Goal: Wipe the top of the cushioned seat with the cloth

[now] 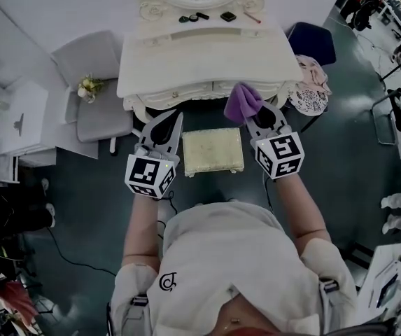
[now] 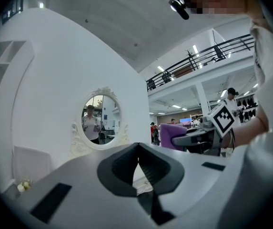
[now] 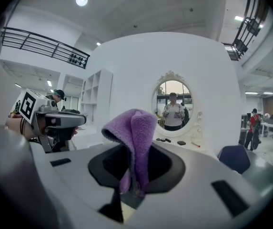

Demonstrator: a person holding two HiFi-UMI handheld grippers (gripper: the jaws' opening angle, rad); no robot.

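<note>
The right tongs [image 1: 264, 120] pinch a bunched purple cloth [image 1: 241, 101], which sticks out past the tips, probably to meet the cream cushioned seat [image 1: 213, 151] below first. The left tongs [image 1: 169, 126], pressed together and empty, hover clear.

Purple cloth [image 1: 243, 101]; cream cushioned seat [image 1: 213, 150]; white dressing table [image 1: 207, 58]; black-and-white marker squares on left gripper [image 1: 178, 117] and right gripper [image 1: 253, 115]; navy chair [image 1: 312, 42] upper right.

seat [image 1: 213, 151] before dressing table [image 1: 207, 58]; chair [image 1: 99, 82] left; cloth [image 1: 242, 102] in right claw [image 1: 255, 113]
</note>
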